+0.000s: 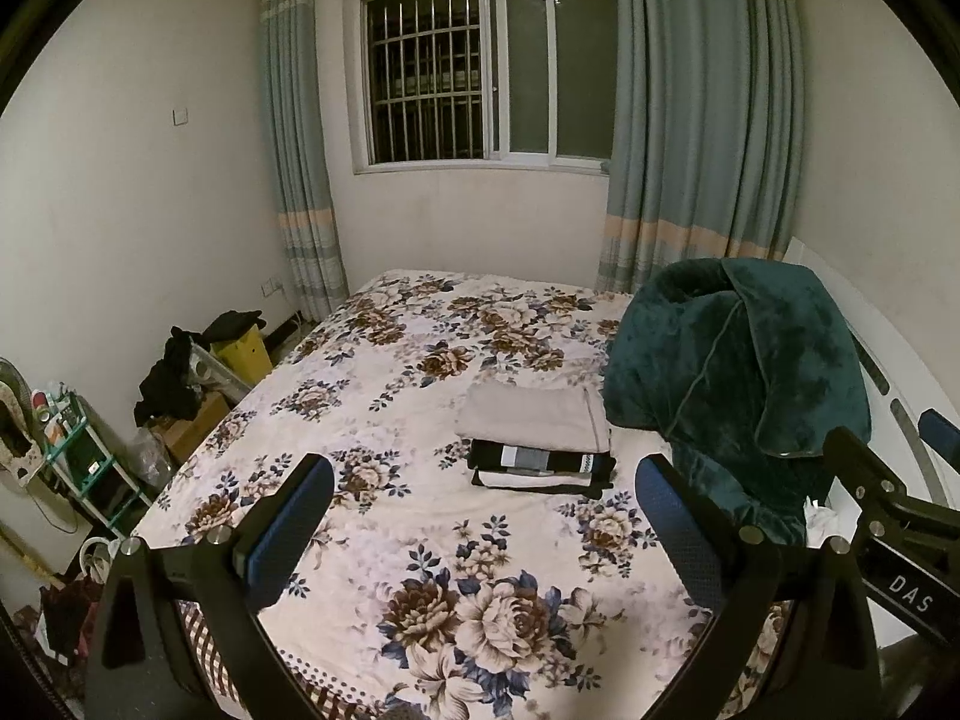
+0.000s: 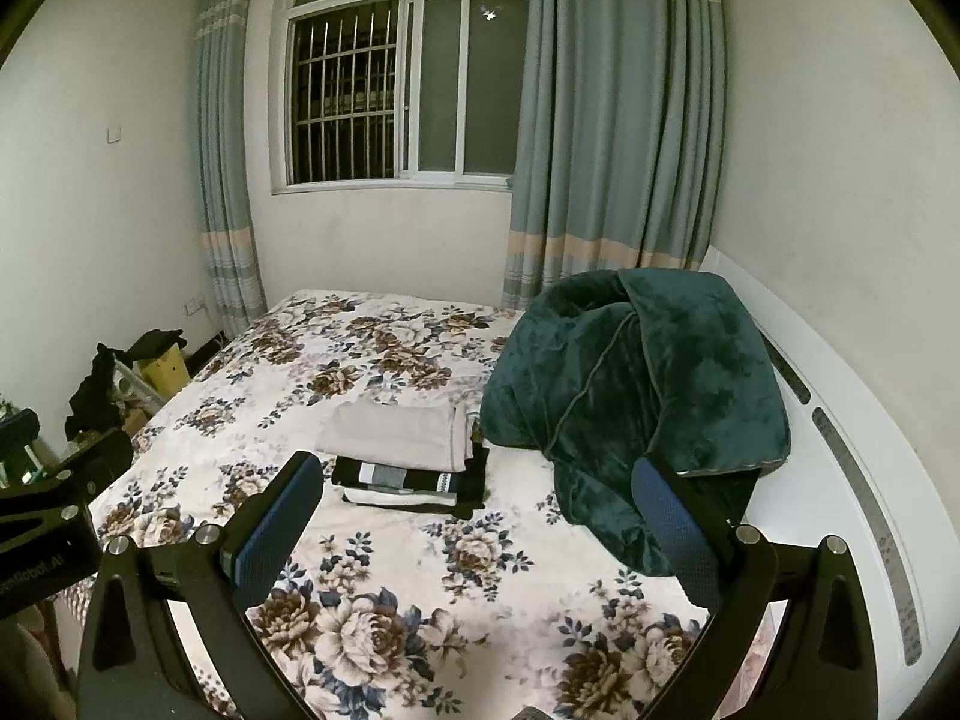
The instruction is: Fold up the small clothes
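A stack of folded clothes (image 1: 540, 447) lies mid-bed on the floral bedspread (image 1: 420, 540): a beige garment (image 1: 534, 420) on top, black, grey and white striped pieces (image 1: 540, 468) under it. The stack also shows in the right wrist view (image 2: 408, 456). My left gripper (image 1: 486, 480) is open and empty, held above the near part of the bed, short of the stack. My right gripper (image 2: 480, 480) is open and empty, also short of the stack. The right gripper's body shows in the left wrist view (image 1: 888, 510), and the left gripper's body in the right wrist view (image 2: 48, 516).
A dark green plush blanket (image 1: 738, 372) is heaped at the bed's right, touching the stack's right side, by the white headboard (image 2: 852, 480). Left of the bed stand a green rack (image 1: 78, 456), boxes and dark clothes (image 1: 174, 378). A window with curtains (image 1: 690, 120) is behind.
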A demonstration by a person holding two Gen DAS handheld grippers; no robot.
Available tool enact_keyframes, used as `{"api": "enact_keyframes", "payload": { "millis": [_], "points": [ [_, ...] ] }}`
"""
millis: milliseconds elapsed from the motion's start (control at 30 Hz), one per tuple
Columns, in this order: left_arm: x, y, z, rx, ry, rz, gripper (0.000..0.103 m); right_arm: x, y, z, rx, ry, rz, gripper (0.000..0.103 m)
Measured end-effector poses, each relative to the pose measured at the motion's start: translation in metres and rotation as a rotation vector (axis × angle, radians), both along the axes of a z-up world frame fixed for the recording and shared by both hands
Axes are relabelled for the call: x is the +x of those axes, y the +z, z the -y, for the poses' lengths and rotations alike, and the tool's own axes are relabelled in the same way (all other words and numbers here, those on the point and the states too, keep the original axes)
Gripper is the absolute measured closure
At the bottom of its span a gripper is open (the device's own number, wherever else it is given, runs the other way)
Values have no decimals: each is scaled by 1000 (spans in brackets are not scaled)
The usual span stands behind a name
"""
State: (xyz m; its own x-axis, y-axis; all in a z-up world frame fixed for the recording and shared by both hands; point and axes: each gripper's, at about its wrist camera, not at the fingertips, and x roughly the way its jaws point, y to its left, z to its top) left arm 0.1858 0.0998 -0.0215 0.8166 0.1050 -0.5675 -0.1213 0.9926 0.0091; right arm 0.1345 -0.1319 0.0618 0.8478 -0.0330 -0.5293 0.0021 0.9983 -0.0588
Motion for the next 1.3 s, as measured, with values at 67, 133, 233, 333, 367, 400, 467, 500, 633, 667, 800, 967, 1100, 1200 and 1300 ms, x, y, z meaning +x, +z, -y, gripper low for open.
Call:
{"api": "enact_keyframes", "payload": {
  "millis": [67, 133, 233, 333, 367, 400, 467, 500, 633, 667, 800, 967, 1100, 1200, 1300],
  "points": [
    [0, 0, 0, -1, 0, -1, 0, 0, 0, -2, -1, 2, 2, 0],
    [1, 0, 0, -1, -2, 0, 0, 1, 0, -3, 0, 6, 2, 0],
    [-1, 1, 1, -2, 2, 2, 0, 0, 0, -3, -3, 5, 5, 0],
    [-1, 2, 1, 0, 3, 1, 0, 0, 0, -5, 1, 5, 4, 0],
    [-1, 2, 1, 0, 2, 0, 0, 0, 0, -5, 1, 5, 6, 0],
    [-1, 2, 1, 1, 3, 1, 0, 0, 0, -5, 0, 6, 7, 0],
    [-1, 2, 1, -2, 3, 2, 0, 0, 0, -7, 0, 10, 9, 0],
    [-1, 2, 1, 1, 4, 2, 0, 0, 0, -7, -1, 10, 9, 0],
    [1, 3, 1, 3, 3, 1, 0, 0, 0, -9, -1, 10, 12, 0],
    [1, 2, 1, 3, 2, 0, 0, 0, 0, -9, -2, 9, 11, 0],
    [1, 3, 1, 3, 3, 0, 0, 0, 1, -11, -1, 11, 12, 0],
    [0, 2, 1, 1, 3, 1, 0, 0, 1, -10, 1, 11, 12, 0],
    [0, 2, 1, 1, 4, 2, 0, 1, 1, -12, 1, 11, 16, 0],
    [0, 3, 2, 3, 4, 3, 0, 3, 3, -11, 2, 11, 20, 0],
    [0, 5, 3, 3, 7, 6, 0, 3, 4, -10, 3, 10, 20, 0]
  ]
}}
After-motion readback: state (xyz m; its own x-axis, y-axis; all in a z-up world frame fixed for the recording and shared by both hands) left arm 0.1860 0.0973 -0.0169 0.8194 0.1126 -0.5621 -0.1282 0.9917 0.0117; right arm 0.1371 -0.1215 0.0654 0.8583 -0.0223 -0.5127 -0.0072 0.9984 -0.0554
